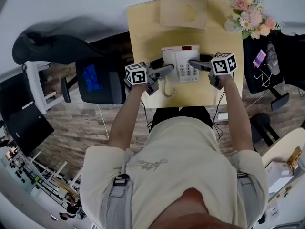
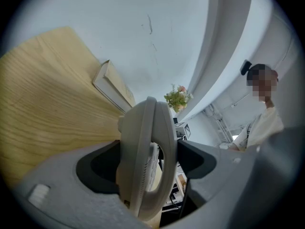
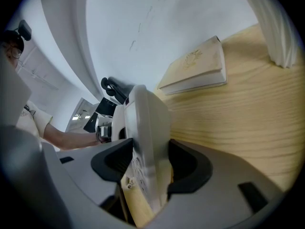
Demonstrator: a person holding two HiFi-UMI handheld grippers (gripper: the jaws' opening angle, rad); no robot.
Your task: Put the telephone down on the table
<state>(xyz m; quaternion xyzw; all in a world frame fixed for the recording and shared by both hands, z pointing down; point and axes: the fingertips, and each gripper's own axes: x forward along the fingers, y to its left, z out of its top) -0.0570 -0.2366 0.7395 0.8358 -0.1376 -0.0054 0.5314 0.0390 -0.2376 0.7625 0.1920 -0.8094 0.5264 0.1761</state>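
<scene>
Two arms reach straight forward from the shoulders, nearly parallel, with the elbows only a little bent, over the near edge of the wooden table (image 1: pixel 143 37). The left gripper (image 1: pixel 167 70) comes to the white telephone (image 1: pixel 183 63) from its left side and the right gripper (image 1: pixel 194 63) from its right side, so the two point inward, toward each other. In the left gripper view the jaws are pressed on the side with the handset, one jaw on each face. In the right gripper view the jaws clamp the thin edge beside the keypad in the same way.

The telephone is over the middle of the table, in front of a closed book (image 1: pixel 183 12), and a bunch of flowers (image 1: pixel 250 15) stands at the far right corner. The coiled cord (image 1: pixel 167 87) lies just beside the left gripper, toward the person. Both hands are mostly hidden behind the marker cubes. The underside of the telephone is not visible in any view, so I cannot tell if it touches the table or is a little above it.
</scene>
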